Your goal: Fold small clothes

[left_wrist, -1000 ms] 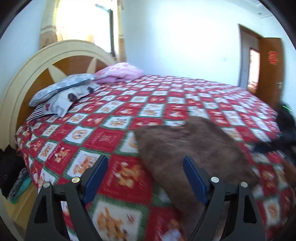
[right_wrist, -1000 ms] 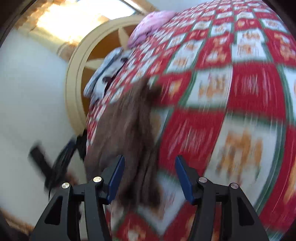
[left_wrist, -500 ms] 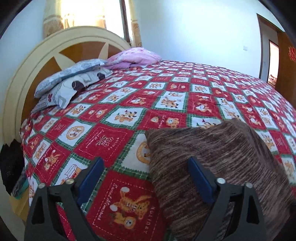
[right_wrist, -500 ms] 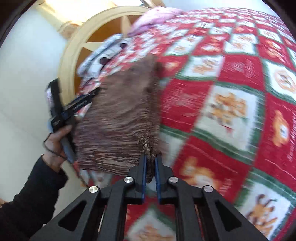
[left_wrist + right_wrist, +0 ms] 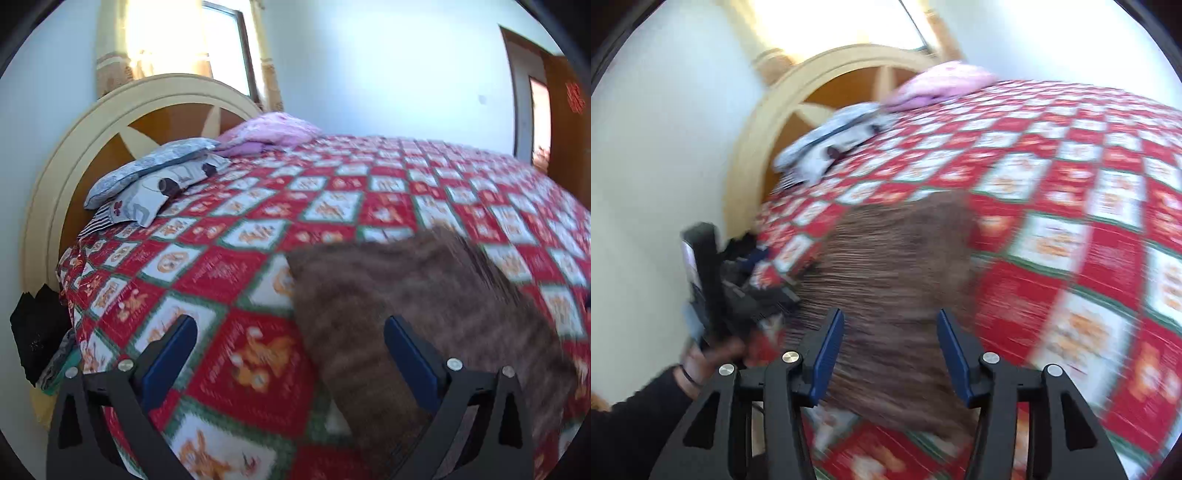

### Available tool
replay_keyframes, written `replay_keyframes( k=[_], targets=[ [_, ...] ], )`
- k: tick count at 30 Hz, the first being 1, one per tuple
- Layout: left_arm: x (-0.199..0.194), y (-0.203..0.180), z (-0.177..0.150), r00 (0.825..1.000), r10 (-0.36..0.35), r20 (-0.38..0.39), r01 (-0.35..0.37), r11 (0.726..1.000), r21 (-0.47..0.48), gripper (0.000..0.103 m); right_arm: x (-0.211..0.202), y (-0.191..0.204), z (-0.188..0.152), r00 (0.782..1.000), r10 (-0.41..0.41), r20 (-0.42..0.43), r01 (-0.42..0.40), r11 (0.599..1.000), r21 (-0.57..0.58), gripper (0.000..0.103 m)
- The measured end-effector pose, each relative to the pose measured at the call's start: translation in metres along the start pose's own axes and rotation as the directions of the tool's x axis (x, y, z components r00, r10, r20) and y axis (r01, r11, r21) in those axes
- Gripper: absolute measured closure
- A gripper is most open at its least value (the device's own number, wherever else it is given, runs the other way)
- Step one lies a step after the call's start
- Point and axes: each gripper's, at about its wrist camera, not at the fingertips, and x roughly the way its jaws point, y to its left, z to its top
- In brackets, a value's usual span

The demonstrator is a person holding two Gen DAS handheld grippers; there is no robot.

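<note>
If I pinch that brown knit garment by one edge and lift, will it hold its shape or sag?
The brown knit garment will probably sag: it lies limp on the quilt, following the quilt's curve. Its ribbed, fuzzy knit looks unlikely to slip between the fingers. It looks thin and so probably light, though blur hides its thickness.

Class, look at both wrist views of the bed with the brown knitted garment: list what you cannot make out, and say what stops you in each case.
- Brown knitted garment: its type and fold lines, both views; motion blur, and the lower edge cuts it off.
- Quilt pictures, right wrist view: smeared by blur.
- Left gripper, right wrist view: jaws lost in blur.
- Dark heap beside the bed, left wrist view: in shadow.
</note>
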Motion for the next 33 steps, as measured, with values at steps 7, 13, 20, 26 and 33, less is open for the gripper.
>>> replay_keyframes(
  k=[7, 13, 20, 26, 33],
  targets=[
    [0.008, -0.007, -0.021, 1.0, 0.031, 0.003, -0.031, 1.0, 0.005, 0.0, 0.041, -0.048, -0.004, 0.995, -0.094, -0.037, 0.097, 0.991, 0.092, 0.068],
    [0.007, -0.011, -0.024, 1.0, 0.024, -0.002, -0.024, 1.0, -0.015, 0.0, 0.028, -0.045, -0.019, 0.986, -0.168, -0.004, 0.168, 0.984, 0.052, 0.07],
    [-0.008, -0.01, -0.029, 0.999, 0.007, -0.033, -0.009, 0.999, -0.034, 0.0, 0.003, -0.028, -0.036, 0.965, -0.262, 0.028, 0.258, 0.962, 0.094, 0.062],
    [-0.056, -0.013, -0.031, 0.999, -0.034, 0.015, 0.034, 0.999, 0.011, 0.0, -0.057, 0.022, -0.052, 0.928, -0.327, 0.179, 0.321, 0.945, 0.064, 0.043],
    [-0.1, -0.011, -0.024, 0.991, -0.103, 0.083, 0.102, 0.995, 0.025, 0.0, -0.097, 0.079, -0.058, 0.858, -0.399, 0.323, 0.438, 0.897, -0.055, 0.035]
  ],
)
